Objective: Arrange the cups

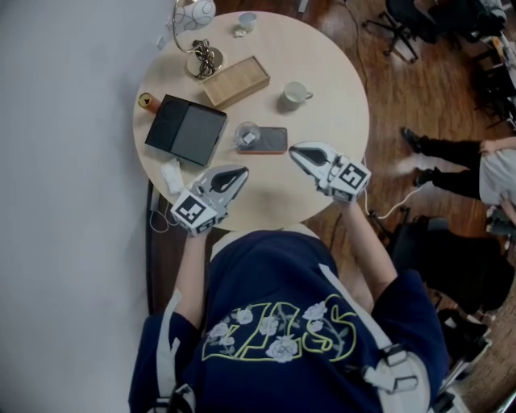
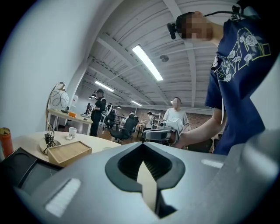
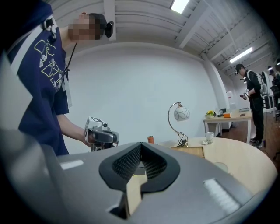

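On the round table (image 1: 339,173) stand a white mug (image 1: 295,93) at the right, a clear glass cup (image 1: 247,134) in the middle and a small white cup (image 1: 247,19) at the far edge. The small cup (image 2: 72,131) also shows in the left gripper view. My left gripper (image 1: 239,171) hovers over the near left of the table, its jaws together and empty. My right gripper (image 1: 295,150) hangs at the near right, just right of the glass cup, shut with nothing in it. Each gripper shows in the other's view: the right gripper (image 2: 159,134), the left gripper (image 3: 101,135).
A dark phone (image 1: 268,140) lies by the glass cup. A black tablet (image 1: 185,127), a wooden tray (image 1: 235,81), a globe lamp (image 1: 197,16) and an orange can (image 1: 147,101) fill the table's left and back. A seated person (image 1: 484,169) is at the right.
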A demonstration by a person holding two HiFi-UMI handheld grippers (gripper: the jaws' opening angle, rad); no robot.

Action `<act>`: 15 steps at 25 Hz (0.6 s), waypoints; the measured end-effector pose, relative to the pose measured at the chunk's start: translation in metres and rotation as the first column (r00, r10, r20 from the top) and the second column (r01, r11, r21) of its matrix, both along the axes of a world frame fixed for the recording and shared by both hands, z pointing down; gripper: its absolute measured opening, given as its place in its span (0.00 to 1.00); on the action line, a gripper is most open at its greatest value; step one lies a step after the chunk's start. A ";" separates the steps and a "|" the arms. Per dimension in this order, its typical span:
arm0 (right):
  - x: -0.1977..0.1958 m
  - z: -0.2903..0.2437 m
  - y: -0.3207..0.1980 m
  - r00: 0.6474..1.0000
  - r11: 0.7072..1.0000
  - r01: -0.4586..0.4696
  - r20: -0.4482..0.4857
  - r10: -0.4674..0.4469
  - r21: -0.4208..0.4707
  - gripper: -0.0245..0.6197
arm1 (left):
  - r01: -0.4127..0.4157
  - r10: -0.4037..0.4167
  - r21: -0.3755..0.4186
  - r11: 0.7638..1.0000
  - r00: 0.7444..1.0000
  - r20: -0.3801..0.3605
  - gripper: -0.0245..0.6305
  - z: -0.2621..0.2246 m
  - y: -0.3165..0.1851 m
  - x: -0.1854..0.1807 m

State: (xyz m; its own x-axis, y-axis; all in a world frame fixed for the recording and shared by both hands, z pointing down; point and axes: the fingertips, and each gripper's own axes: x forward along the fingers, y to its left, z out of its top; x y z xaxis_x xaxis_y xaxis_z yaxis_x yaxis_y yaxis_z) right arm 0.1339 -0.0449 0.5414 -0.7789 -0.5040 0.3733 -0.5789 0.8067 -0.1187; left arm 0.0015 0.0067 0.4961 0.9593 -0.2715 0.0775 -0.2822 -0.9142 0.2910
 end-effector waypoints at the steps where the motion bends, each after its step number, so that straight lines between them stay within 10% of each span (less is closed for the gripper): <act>1: 0.004 0.008 -0.009 0.998 1.000 0.002 -0.057 -0.003 -0.012 0.04 | 0.000 0.000 -0.002 1.000 1.000 0.003 0.04 0.001 0.000 0.000; 8: 0.029 0.063 -0.072 0.901 0.996 -0.003 -0.433 -0.035 -0.087 0.56 | 0.015 -0.015 -0.015 1.000 1.000 0.014 0.04 0.010 -0.001 -0.007; 15: 0.077 0.140 -0.140 0.696 0.976 -0.006 -0.702 -0.152 -0.218 0.68 | 0.085 -0.085 -0.018 0.996 0.996 0.013 0.04 0.006 -0.006 -0.021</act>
State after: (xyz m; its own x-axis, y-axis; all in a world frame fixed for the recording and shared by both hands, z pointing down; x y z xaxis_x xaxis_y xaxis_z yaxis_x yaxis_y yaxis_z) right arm 0.2106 -0.1848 0.6813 -0.2712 -0.3151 0.9095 -0.4928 0.8571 0.1501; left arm -0.0194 0.0009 0.5021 0.9319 -0.3502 0.0949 -0.3621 -0.8812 0.3040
